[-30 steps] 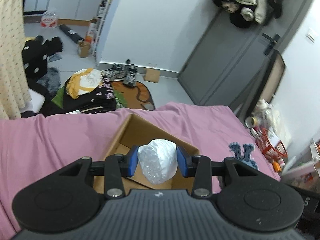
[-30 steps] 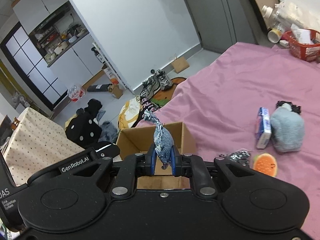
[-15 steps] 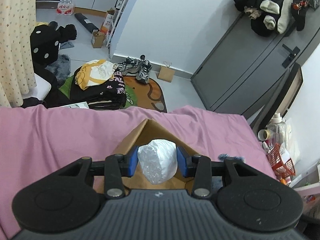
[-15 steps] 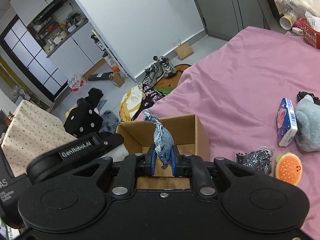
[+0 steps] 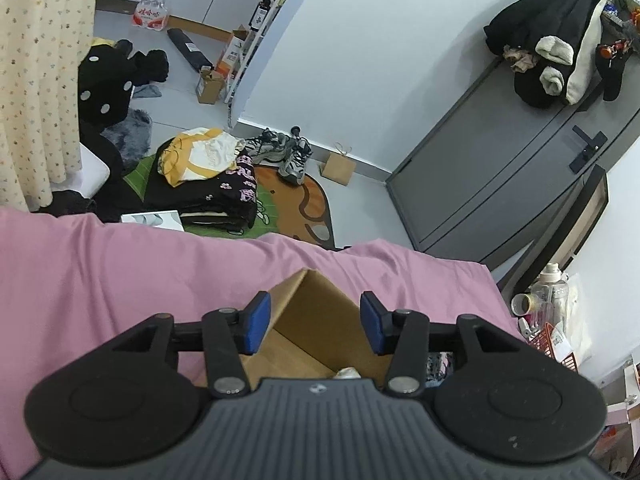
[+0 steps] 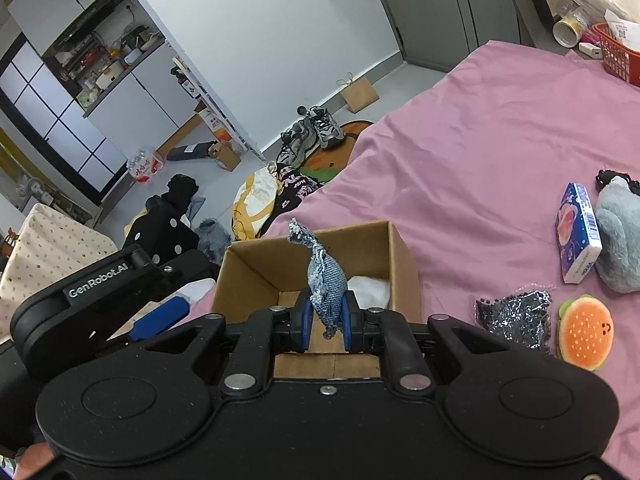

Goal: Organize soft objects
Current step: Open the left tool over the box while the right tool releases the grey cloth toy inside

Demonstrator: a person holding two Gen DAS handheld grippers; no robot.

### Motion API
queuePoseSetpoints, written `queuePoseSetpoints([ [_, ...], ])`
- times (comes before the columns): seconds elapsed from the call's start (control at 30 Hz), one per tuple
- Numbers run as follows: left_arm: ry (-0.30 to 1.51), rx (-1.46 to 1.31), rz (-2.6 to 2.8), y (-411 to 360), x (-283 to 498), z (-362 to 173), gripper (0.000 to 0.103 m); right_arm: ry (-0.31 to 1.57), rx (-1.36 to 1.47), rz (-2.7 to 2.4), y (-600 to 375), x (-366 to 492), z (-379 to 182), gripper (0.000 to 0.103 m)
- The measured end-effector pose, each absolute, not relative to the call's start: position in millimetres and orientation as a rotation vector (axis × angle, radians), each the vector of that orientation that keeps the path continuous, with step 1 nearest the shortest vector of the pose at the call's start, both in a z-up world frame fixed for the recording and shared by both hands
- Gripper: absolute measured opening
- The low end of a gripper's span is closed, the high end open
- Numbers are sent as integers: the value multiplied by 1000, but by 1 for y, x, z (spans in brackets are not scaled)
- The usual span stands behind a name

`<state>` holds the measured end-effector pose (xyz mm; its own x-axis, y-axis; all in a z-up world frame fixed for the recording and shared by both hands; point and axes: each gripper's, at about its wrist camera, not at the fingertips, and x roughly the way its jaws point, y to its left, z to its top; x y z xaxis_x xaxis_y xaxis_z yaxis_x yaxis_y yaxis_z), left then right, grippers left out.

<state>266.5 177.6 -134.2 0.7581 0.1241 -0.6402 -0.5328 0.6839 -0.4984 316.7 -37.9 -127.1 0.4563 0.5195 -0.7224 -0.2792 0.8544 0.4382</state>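
Note:
A brown cardboard box (image 6: 402, 252) sits open on the pink bed cover (image 6: 480, 128). A white soft bundle (image 6: 370, 290) lies inside it, and only a sliver of the bundle (image 5: 347, 372) shows in the left wrist view. My left gripper (image 5: 315, 327) hangs open over the box (image 5: 316, 320), nothing between its blue pads. My right gripper (image 6: 325, 322) is shut on a small denim fabric piece (image 6: 323, 276), held upright just above the box's near edge. In the right wrist view the left gripper (image 6: 160, 316) is at the box's left side.
On the bed to the right lie a grey plush toy (image 6: 618, 236), a blue carton (image 6: 576, 228), a dark sequin pouch (image 6: 516, 314) and a burger plush (image 6: 584, 332). A red basket (image 6: 620, 52) stands far right. Clothes and shoes (image 5: 280, 152) cover the floor past the bed edge.
My left gripper opened and let go of the white bundle, which now lies in the box. The right gripper moved closer over the box, still holding the denim piece.

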Motion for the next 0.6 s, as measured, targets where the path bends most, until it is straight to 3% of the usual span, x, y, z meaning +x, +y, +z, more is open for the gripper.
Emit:
queuePoseSetpoints([
  [0.23, 618, -710, 417, 184, 257, -126, 52, 969, 291, 530, -22, 318, -118, 16],
  [0.5, 609, -693, 486, 198, 243, -113, 68, 935, 332, 572, -17, 316, -97, 39],
  [0.6, 616, -695, 501, 199, 240, -106, 74, 939, 326, 551, -26, 311, -93, 39],
])
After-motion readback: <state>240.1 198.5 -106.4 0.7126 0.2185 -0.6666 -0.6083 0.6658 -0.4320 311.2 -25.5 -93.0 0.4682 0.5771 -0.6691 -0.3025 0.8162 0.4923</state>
